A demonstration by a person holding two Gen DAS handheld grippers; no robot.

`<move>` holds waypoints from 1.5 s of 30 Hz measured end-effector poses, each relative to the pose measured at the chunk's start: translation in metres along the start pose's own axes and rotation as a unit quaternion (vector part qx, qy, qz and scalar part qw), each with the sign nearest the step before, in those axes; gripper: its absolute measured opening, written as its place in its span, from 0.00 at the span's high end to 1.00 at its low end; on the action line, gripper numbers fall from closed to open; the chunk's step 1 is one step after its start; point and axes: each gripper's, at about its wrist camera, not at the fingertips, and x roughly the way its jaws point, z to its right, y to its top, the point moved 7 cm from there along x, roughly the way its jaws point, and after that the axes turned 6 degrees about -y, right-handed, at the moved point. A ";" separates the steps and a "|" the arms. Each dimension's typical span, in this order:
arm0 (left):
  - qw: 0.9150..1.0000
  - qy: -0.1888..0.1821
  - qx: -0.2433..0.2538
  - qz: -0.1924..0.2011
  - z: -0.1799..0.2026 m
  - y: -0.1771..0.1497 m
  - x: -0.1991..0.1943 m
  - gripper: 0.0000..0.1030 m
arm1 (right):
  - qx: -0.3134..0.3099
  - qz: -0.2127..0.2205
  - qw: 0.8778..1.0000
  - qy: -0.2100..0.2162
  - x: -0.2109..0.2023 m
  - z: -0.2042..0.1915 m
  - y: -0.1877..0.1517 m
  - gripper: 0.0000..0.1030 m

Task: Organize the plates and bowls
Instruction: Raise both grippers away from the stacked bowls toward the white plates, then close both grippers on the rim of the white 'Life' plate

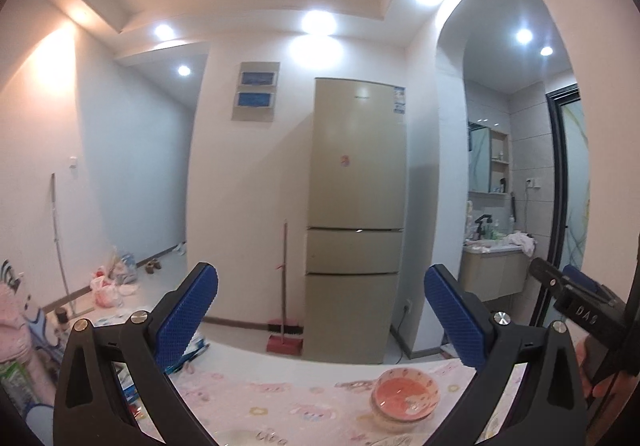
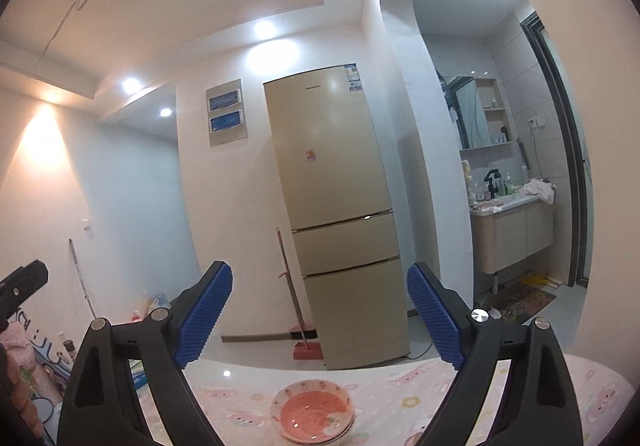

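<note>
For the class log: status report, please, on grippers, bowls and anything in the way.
Left gripper open, empty. Right gripper open, empty. Pink bowls stacked on the table, untouched. Nothing in the way.

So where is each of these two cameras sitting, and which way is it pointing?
Left wrist: sits on the left gripper, looking across the table toward the fridge; its own open blue fingers show, with the other gripper at right.
Right wrist: sits on the right gripper, facing the same way; its open fingers show.
Shared: both see the fridge, the pink bowls and the broom.
</note>
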 end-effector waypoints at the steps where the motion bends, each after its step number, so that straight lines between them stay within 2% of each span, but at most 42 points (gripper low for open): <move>1: 1.000 0.011 -0.005 -0.005 -0.009 -0.005 -0.003 0.00 | -0.002 -0.005 1.000 0.004 -0.001 -0.006 -0.003 0.12; 7: 0.997 0.035 -0.060 -0.033 -0.057 -0.055 -0.019 0.00 | -0.042 -0.032 0.999 0.015 0.001 -0.041 -0.021 0.12; 9: 0.994 0.068 -0.061 -0.055 -0.073 -0.078 -0.018 0.00 | -0.049 -0.039 0.998 0.019 0.001 -0.053 -0.027 0.12; 13: 0.984 0.089 -0.111 -0.107 -0.103 -0.112 -0.005 0.00 | -0.054 -0.067 0.995 0.043 0.008 -0.080 -0.035 0.12; 18: 0.972 0.093 -0.161 -0.144 -0.124 -0.138 -0.002 0.00 | -0.030 -0.123 0.989 0.078 0.026 -0.113 -0.050 0.12; 21: 0.968 0.089 -0.169 -0.160 -0.133 -0.158 -0.011 0.00 | -0.025 -0.165 0.980 0.105 0.040 -0.130 -0.075 0.12; 23: 0.966 0.081 -0.167 -0.180 -0.139 -0.176 -0.013 0.00 | -0.043 -0.184 0.976 0.111 0.048 -0.138 -0.096 0.12; 25: 0.959 0.099 -0.173 -0.199 -0.151 -0.197 -0.013 0.00 | -0.063 -0.199 0.971 0.119 0.056 -0.146 -0.121 0.12; 26: 0.955 0.101 -0.184 -0.210 -0.157 -0.208 -0.011 0.00 | -0.068 -0.210 0.968 0.122 0.062 -0.150 -0.133 0.12; 29: 0.939 0.074 -0.231 -0.245 -0.162 -0.231 -0.002 0.05 | -0.085 -0.250 0.955 0.138 0.080 -0.160 -0.171 0.12; 31: 0.935 0.069 -0.239 -0.254 -0.161 -0.237 0.002 0.05 | -0.089 -0.270 0.947 0.147 0.088 -0.164 -0.191 0.12; 34: 0.928 0.081 -0.241 -0.274 -0.164 -0.250 0.006 0.07 | -0.070 -0.316 0.931 0.170 0.101 -0.167 -0.220 0.12; 35: 0.924 0.082 -0.248 -0.281 -0.165 -0.254 0.007 0.09 | -0.055 -0.341 0.921 0.177 0.107 -0.165 -0.232 0.12; 41: 0.901 0.076 -0.297 -0.308 -0.176 -0.276 0.010 0.19 | -0.001 -0.438 0.878 0.192 0.122 -0.157 -0.283 0.24; 45: 0.886 0.066 -0.324 -0.325 -0.179 -0.287 0.012 0.23 | -0.010 -0.461 0.866 0.192 0.123 -0.159 -0.302 0.35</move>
